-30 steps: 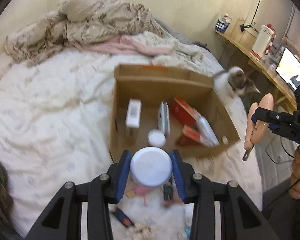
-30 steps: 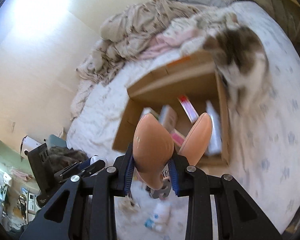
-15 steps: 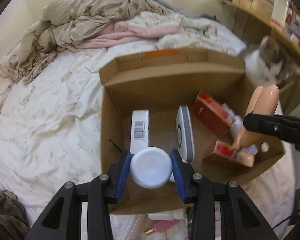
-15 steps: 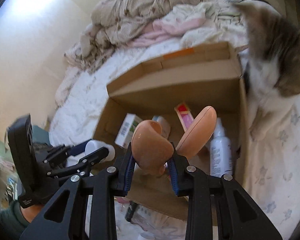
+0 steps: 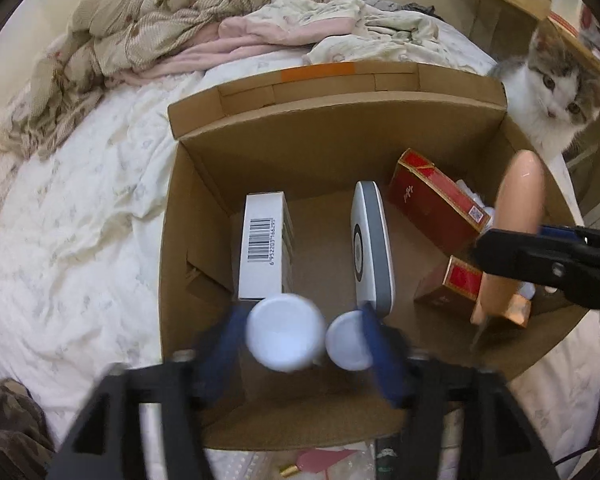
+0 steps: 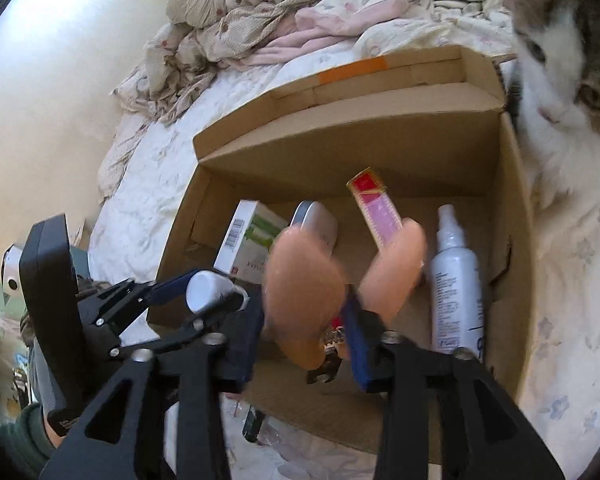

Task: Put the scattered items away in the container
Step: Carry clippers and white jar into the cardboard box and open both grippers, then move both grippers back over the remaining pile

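Both tools have just been opening over the brown cardboard box [image 5: 340, 128] on the bed. The left tool [image 5: 304, 336] stands apart; the round white lidded jar [image 5: 286, 332] sits loose between its pads. The right tool [image 6: 304, 340] is parted, releasing peach-handled pliers [image 6: 300, 296]. Blur obscures whether either item still touches a pad; the pliers' tip is barely visible.

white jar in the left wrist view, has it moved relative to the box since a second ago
Yes. The white jar, earlier short of the cardboard box over the bed, is now over the box's inside, beside the barcode carton.
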Motion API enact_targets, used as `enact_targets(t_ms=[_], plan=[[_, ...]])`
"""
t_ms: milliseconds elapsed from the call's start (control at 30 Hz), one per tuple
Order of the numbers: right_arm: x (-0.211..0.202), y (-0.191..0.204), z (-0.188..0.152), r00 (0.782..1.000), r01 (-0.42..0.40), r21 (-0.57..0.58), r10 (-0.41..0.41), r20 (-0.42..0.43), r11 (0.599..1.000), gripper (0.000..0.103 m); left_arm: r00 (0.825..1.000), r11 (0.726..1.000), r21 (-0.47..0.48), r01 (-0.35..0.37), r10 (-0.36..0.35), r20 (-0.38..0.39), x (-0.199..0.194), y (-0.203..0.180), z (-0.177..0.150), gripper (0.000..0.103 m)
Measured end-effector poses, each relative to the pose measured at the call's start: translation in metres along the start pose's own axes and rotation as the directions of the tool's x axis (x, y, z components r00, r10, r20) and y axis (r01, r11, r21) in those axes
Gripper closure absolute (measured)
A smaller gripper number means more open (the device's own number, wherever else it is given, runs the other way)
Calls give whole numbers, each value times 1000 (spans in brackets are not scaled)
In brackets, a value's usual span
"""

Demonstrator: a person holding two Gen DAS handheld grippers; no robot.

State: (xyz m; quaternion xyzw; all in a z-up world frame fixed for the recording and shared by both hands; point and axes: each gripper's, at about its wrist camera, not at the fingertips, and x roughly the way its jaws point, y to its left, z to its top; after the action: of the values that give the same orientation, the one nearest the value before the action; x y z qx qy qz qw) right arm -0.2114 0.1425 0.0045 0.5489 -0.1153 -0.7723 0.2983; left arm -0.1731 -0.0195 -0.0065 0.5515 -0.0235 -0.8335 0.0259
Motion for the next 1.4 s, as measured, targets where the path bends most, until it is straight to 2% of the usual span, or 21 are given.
enact_targets(t_ms=[33, 133, 233, 467, 767, 967, 1067, 1133, 1233, 1333, 1400], plan=[[-4, -1, 1, 1000, -5, 9, 5, 12, 1000, 22, 1000, 1000, -11, 2, -2, 4, -2, 1, 0, 23], [-14, 0, 4, 999, 10, -3, -10, 48, 1000, 22, 1000, 1000, -18, 10, -10, -2, -6, 2, -3, 23], [-25, 4, 8, 995, 48, -23, -46, 88, 999, 22, 1000, 1000, -12, -19, 19, 1, -12, 2, -7, 23], [-47, 5, 3, 992, 30, -7, -29, 125, 1000, 22, 999, 1000, -9, -27, 27, 41, -44, 8, -23, 23], [-83, 9, -23, 988, 23, -23, -19, 154, 999, 22, 996, 1000, -23, 16, -14, 83, -70, 19, -50, 23], [-97, 10, -54, 992, 39, -63, -31, 123, 997, 22, 995, 997, -52, 56, -52, 80, -75, 23, -85, 23], [-87, 12, -70, 996, 48, -72, -43, 79, 996, 22, 996, 995, -70, 65, -61, 62, -71, 25, -102, 23], [-77, 15, -82, 998, 55, -90, -51, 43, 994, 22, 996, 990, -116, 79, -75, 38, -68, 29, -112, 23], [-63, 22, -92, 998, 70, -120, -70, 7, 990, 22, 990, 977, -163, 138, -130, 60, -70, 30, -123, 23], [-49, 26, -96, 997, 74, -148, -79, -25, 986, 22, 994, 985, -140, 102, -94, 60, -65, 27, -125, 23], [-43, 26, -96, 997, 62, -147, -69, -42, 987, 22, 994, 981, -166, 105, -98, 49, -59, 31, -127, 23]])
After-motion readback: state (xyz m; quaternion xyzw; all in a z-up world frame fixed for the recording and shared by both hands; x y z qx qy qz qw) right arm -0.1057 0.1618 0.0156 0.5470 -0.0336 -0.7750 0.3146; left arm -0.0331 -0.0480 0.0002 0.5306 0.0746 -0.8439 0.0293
